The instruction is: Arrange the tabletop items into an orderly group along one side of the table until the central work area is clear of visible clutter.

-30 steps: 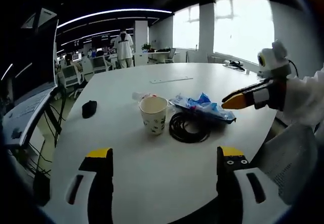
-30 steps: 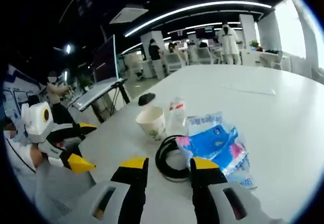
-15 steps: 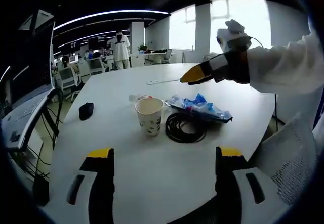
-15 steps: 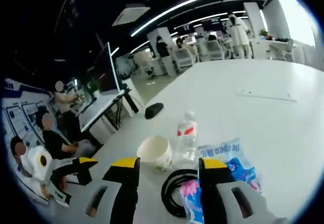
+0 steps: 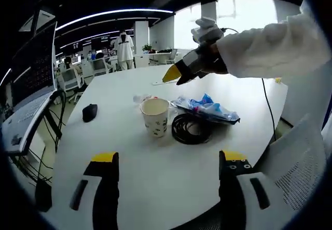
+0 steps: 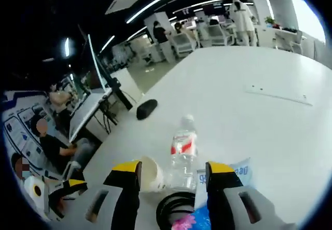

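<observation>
White table (image 5: 124, 105) mid-surface: paper cup (image 5: 155, 116), cable coil (image 5: 191, 129), blue packet (image 5: 207, 108) clustered | right gripper (image 6: 168, 175) jaws apart over upright bottle (image 6: 182, 152) | left gripper (image 5: 165, 162) jaws wide, near edge

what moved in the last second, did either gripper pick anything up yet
The right gripper swung from the table's near edge up over the clutter, and its open jaws now frame the water bottle without closing on it. Nothing was picked up. The left gripper stayed open and hanging back; the paper cup, cable coil and blue packet kept their places.
</observation>
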`<state>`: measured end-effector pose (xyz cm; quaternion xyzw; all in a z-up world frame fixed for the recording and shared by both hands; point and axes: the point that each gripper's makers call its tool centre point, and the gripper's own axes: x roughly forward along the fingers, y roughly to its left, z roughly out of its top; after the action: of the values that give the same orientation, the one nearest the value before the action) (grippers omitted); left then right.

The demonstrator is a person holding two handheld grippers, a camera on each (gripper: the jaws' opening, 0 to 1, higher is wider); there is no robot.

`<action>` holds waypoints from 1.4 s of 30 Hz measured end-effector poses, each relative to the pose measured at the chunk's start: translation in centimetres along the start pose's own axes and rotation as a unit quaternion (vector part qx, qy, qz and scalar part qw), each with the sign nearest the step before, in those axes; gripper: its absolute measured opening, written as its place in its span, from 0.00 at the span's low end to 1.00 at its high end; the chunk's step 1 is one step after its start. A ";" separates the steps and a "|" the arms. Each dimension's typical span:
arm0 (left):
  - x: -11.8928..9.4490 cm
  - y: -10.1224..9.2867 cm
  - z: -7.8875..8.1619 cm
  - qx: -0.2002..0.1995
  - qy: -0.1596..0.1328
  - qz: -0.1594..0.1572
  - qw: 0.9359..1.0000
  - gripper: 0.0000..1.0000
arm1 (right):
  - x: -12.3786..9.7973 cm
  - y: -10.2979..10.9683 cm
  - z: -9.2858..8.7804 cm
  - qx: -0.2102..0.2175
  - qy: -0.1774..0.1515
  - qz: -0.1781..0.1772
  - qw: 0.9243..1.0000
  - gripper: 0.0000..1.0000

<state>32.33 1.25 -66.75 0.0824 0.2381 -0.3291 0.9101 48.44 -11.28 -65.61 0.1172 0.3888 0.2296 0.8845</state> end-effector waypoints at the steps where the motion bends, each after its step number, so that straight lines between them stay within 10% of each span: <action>1: 0.0 0.1 -0.1 0.000 0.003 0.001 1.000 0.79 | 0.3 -0.2 -0.1 0.002 0.005 -0.004 1.000 0.49; 21: 0.4 0.3 -0.8 -0.001 0.018 0.005 1.000 0.74 | 8.1 -4.0 -0.4 0.020 0.080 -0.040 0.996 0.56; 42: 0.4 1.2 -1.3 0.008 0.028 0.024 0.999 0.72 | 11.3 -3.9 -1.5 -0.027 0.113 -0.046 0.992 0.56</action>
<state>32.87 2.33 -68.12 0.1052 0.2589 -0.3063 0.9100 55.26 -9.00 -75.22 0.0488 0.4847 0.2109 0.8475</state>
